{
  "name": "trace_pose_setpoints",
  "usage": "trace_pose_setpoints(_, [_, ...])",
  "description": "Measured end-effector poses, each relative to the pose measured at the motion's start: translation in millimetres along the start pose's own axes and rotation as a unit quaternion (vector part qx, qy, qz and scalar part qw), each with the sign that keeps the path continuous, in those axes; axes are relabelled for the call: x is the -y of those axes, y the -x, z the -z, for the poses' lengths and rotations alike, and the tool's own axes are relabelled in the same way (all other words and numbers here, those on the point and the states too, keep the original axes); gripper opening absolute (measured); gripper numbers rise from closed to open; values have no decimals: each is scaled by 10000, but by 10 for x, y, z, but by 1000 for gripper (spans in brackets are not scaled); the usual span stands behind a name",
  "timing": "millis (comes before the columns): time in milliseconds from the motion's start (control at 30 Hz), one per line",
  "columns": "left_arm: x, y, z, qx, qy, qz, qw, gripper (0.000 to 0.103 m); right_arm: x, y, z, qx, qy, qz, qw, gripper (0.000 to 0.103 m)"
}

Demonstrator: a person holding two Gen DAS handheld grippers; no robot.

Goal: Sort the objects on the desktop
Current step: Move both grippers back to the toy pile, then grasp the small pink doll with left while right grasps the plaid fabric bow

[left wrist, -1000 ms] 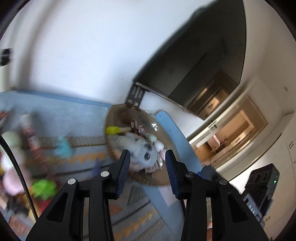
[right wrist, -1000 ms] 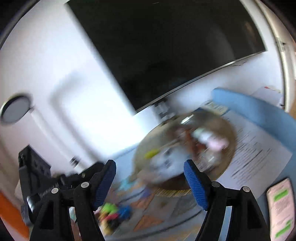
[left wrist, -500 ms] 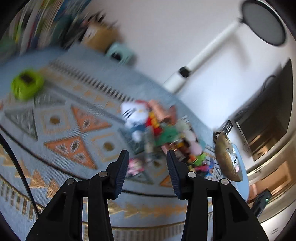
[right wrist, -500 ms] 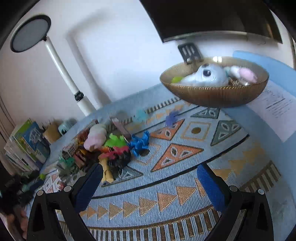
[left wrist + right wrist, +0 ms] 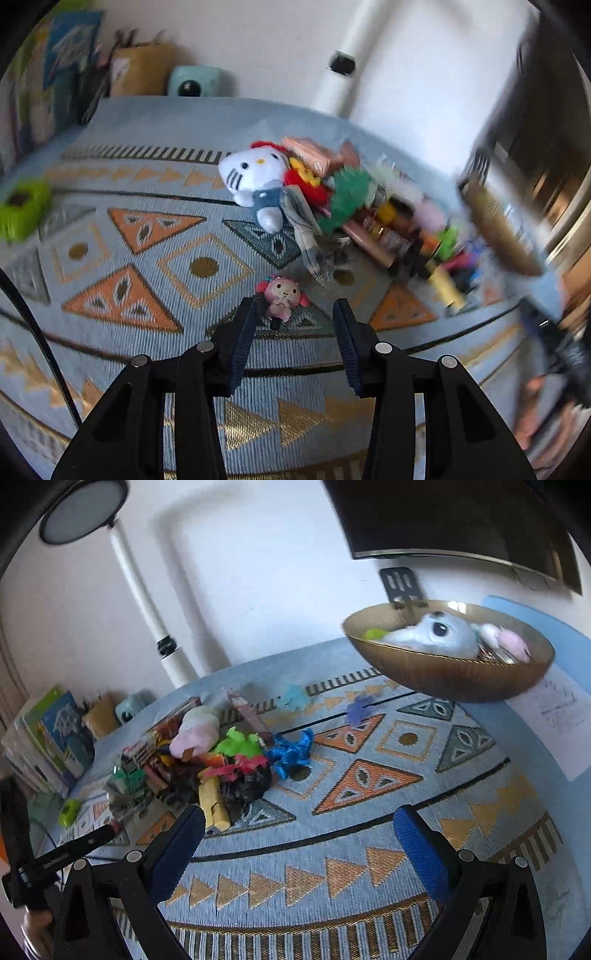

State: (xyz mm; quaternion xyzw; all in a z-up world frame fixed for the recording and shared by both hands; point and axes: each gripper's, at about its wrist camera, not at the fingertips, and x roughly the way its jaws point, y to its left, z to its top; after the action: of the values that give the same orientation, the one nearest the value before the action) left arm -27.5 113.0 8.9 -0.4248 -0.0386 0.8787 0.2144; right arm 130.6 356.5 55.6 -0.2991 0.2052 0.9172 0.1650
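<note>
Your left gripper hangs with its ribbed dark-blue pads apart and nothing between them, above a woven blue mat patterned with orange triangles and gold diamonds. Just ahead of the fingertips, nearer the left pad, lies a small glossy pink figurine with a round face. Farther ahead sits a soft white cat plush in blue overalls, leaning against a jumbled toy pile of fuzzy, boxy and tubular pieces; the far right of this view is blurred.

Your right gripper is spread wide and empty, its pads a brighter blue mesh texture. Only this view shows the ribbed amber bowl clearly, ahead and to the right, holding a rounded grey-blue plush and a pale pink fluffy toy. It also shows the pile's other side: spiky plastic figures in blue, green and red. The pink figurine cannot be picked out here.
</note>
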Motion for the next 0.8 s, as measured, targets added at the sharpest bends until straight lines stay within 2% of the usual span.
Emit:
trace_pose_setpoints(167, [45,-55,-38,-78,-306,-159,9994,38,61,-8,-1,-10,-150,-37,9999,102])
trace_pose_setpoints(267, [49,-4,-44,-79,-344,-321,9989,24,66,-4,-2,-3,-173,-37,9998,102])
trace_pose_setpoints(333, [15,21,-49,-37,-240,-208,9995,22,50,-11,-1,-25,-138,-20,9999,102])
trace_pose_setpoints(467, [-170,221,-26,318,230,140,9991,22,52,-5,-5,-14,-130,-35,9999,102])
trace_pose_setpoints(533, [-344,303,18,534,662,606,9945,22,56,-3,-5,-8,-139,-50,9999,102])
trace_pose_setpoints(633, [-552,437,69,932,1170,884,9848,22,20,-8,-6,-51,-36,-155,9999,102])
trace_pose_setpoints(667, [-600,504,86,1150,1262,1022,9800,22,-10,-24,-5,-120,24,-254,9996,102])
trace_pose_setpoints(700, [-615,523,96,1215,1321,999,9787,22,-53,-45,-3,-210,95,-365,9991,102])
trace_pose_setpoints(733, [-634,517,103,1212,1389,937,9784,22,-107,-67,-3,-315,161,-495,9981,102])
trace_pose_setpoints(800, [-648,490,96,1176,1473,900,9779,22,-291,-112,-4,-564,138,-1016,9931,97])
